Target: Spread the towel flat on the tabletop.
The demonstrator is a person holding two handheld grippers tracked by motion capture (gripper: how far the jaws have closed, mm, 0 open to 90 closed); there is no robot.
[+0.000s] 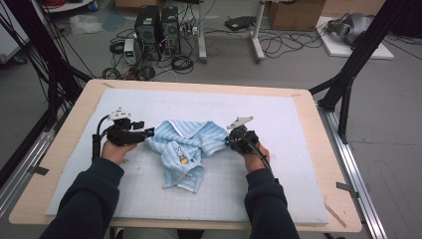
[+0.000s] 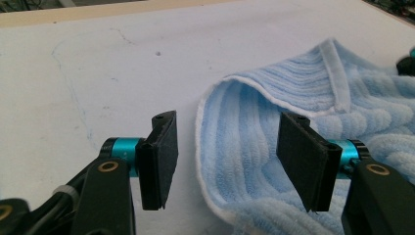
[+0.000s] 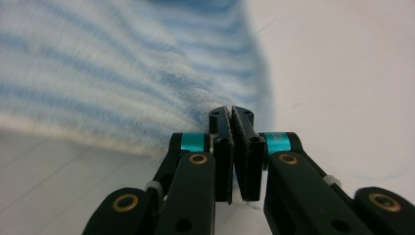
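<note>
Towel (image 1: 185,151), the blue-striped one with the little rabbit picture, lay crumpled in the middle of the white gridded mat (image 1: 278,124) on my desk (image 1: 338,164), and it sat between my two hands. From above, its bulk ran roughly from the upper middle down toward me, with one flap stretching out to each side.

My right gripper (image 1: 230,141) had its fingers pressed together on the towel's right flap. In the right gripper view a sliver of white hem (image 3: 241,198) showed pinched between the pads (image 3: 224,161), and the striped cloth rose away beyond them, so that side looked secured to me.

My left gripper (image 1: 148,132) was another matter. Its fingers (image 2: 159,161) stood wide apart with nothing held. In the left gripper view the towel's white-edged corner (image 2: 230,147) lay flat on the mat in the gap, closer to the far pad than to the near one. The hem curved off to my right from there, toward the other hand.

I judged that the next move turned on that offset. The edge lay ahead and slightly toward the towel's centre, so the left fingers needed to slide in over the hem before closing. Closing where they stood might have caught only the outer lip.
</note>
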